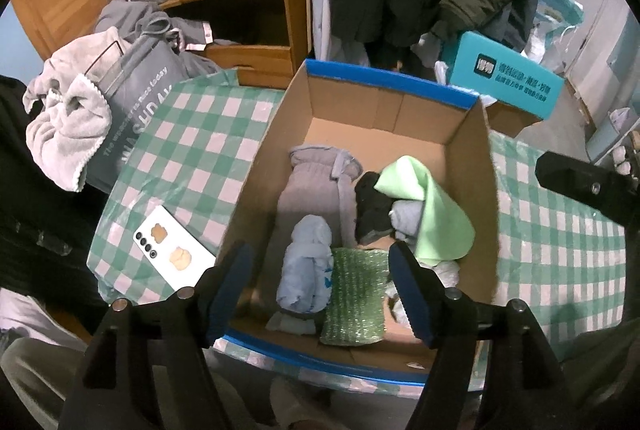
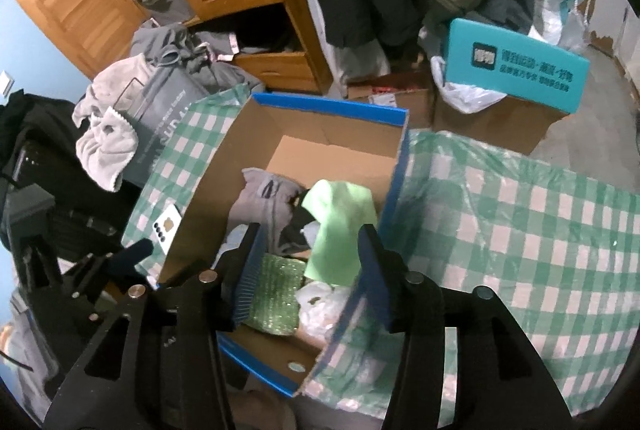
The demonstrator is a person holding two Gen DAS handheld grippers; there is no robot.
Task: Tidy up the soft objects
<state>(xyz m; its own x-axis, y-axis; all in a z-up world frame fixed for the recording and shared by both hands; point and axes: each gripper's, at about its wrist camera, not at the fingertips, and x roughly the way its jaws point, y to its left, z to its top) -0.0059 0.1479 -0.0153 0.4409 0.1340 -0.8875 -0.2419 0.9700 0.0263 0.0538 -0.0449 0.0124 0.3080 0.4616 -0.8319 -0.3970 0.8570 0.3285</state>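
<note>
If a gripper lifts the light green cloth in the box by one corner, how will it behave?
The green cloth will probably hang limp: it already drapes in soft folds over the grey bundle in the box. It looks thin, so likely light. Its smooth surface may slip between the fingers, so a pinch on a fold seems safer than an edge.

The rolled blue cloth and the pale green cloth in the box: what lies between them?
In the left wrist view, a sparkly green pad lies between the rolled blue cloth and the pale green cloth, on the cardboard box floor.
</note>
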